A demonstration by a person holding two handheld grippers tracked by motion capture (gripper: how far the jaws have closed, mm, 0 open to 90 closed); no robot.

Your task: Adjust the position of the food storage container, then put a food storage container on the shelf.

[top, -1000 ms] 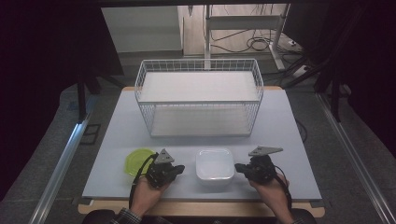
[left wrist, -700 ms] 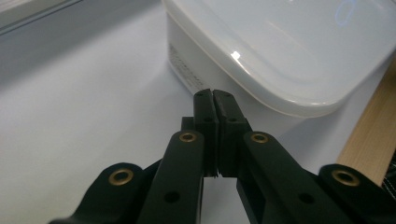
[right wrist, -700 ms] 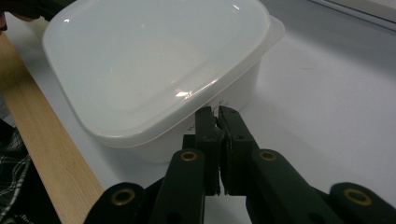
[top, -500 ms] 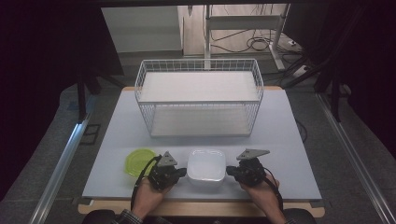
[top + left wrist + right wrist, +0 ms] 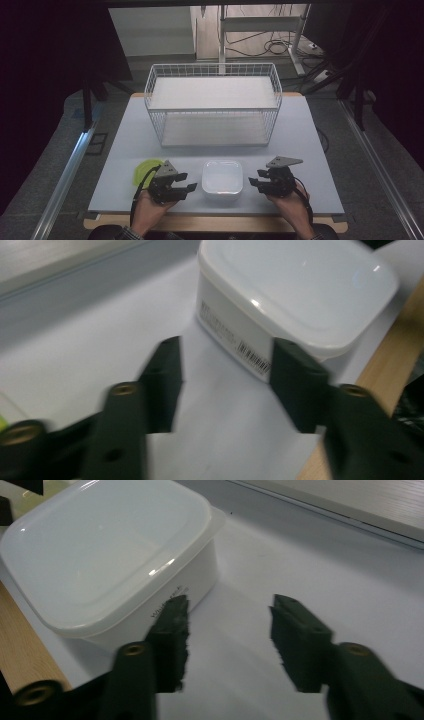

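Both tools, the left tool (image 5: 186, 183) and the right tool (image 5: 256, 180), stand released with the white lidded box (image 5: 222, 179) between them on the table (image 5: 300, 130), so an uneven squeeze may push it toward the near wooden edge.

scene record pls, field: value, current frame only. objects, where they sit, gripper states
surface: pale table with a wooden front edge
container: white lidded box, lid on, near the front edge, between the two grippers
basket: white wire basket, behind the box, mid-table
green item: flat yellow-green disc, left of the box, partly behind the left gripper
left gripper: open, jaws point at the box's left side, not touching
right gripper: open, jaws point at the box's right side, not touching
held: nothing
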